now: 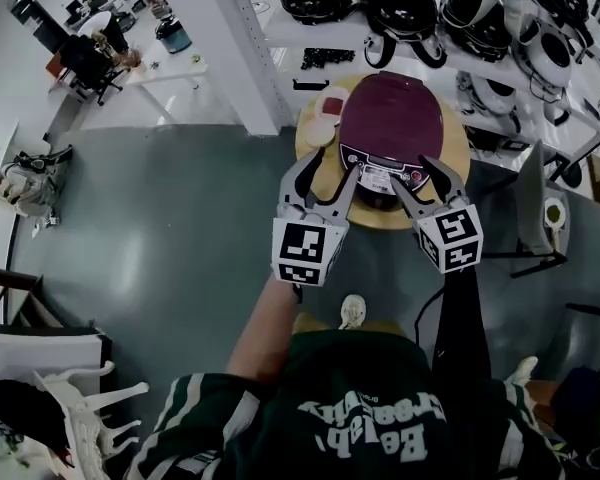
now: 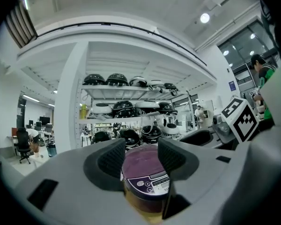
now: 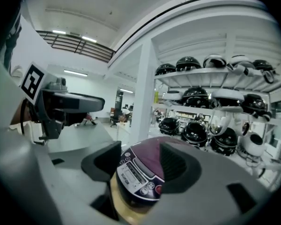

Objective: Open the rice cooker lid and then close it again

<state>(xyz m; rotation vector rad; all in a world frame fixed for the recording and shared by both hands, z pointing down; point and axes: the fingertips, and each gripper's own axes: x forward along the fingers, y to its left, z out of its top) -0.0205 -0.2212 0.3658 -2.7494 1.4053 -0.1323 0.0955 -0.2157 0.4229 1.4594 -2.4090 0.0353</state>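
Observation:
The rice cooker (image 1: 390,123) has a dark purple lid, which is down, and a control panel facing me. It stands on a round wooden table (image 1: 458,148). My left gripper (image 1: 325,176) is held level just short of the cooker's front left, jaws open with nothing between them. Alongside it, my right gripper (image 1: 420,176) is open and empty at the front right. In the left gripper view the cooker (image 2: 145,179) shows beyond the open left gripper (image 2: 143,159). The right gripper view has the cooker (image 3: 138,175) past the open right gripper (image 3: 140,163), tilted slightly down.
White shelves (image 1: 500,68) loaded with several black and white helmets (image 1: 400,3) stand right behind the table. A white column (image 1: 242,48) rises to the left. A small pink-and-white dish (image 1: 325,118) sits on the table beside the cooker. A stand (image 1: 535,218) is at the right.

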